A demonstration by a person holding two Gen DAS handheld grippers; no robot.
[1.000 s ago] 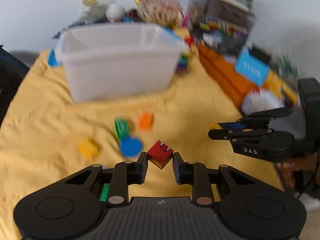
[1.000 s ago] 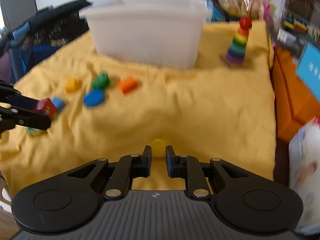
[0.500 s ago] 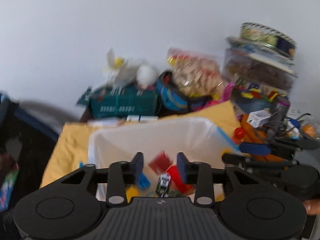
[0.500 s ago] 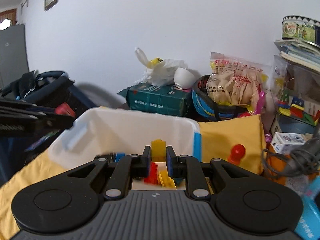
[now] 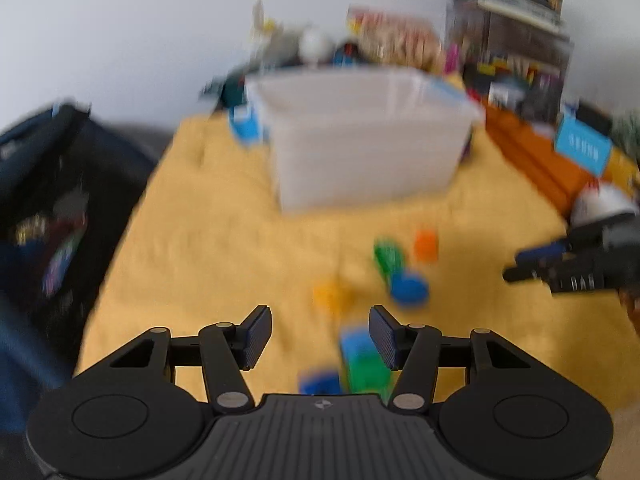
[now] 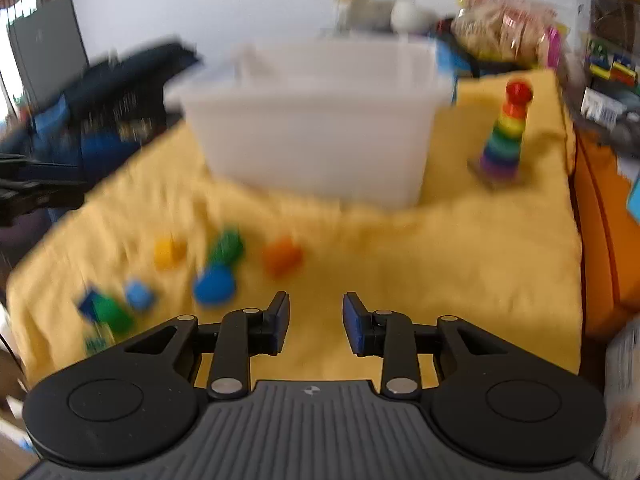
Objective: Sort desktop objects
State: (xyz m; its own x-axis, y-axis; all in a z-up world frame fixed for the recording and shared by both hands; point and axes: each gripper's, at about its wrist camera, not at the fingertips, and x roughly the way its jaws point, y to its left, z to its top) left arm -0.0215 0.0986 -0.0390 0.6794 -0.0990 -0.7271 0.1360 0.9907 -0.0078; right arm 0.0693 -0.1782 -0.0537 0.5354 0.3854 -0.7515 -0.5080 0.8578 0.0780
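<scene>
The white plastic bin (image 6: pixel 316 128) stands at the back of the yellow-covered tabletop (image 6: pixel 460 264), presumably as the place the loose toys are meant to end up, while the pieces not yet sorted lie scattered in front of it. Both grippers hang over the cloth pointing down at the toys, empty, which reads as the start of another pick. The left gripper (image 5: pixel 320 338) has its jaws about half apart and opening, with nothing pressed between them; a light-blue block (image 5: pixel 356 342) and a green block (image 5: pixel 366 374) lie just inside its right-hand jaw, a dark blue piece (image 5: pixel 320 382) sits low between the jaws, and the yellow block (image 5: pixel 332 294) lies just beyond the tips. The right gripper (image 6: pixel 316 322) shows a narrower gap, closing, over bare cloth only. Its nearest pieces, the blue disc (image 6: pixel 214 286) and the orange block (image 6: pixel 282 256), lie ahead and off to the left of the jaws, with the green piece (image 6: pixel 226 246) touching the disc from behind (everything is motion-blurred, so shapes are uncertain). A rainbow stacking tower (image 6: pixel 506 132) stands upright beside the bin, well apart from both grippers.
</scene>
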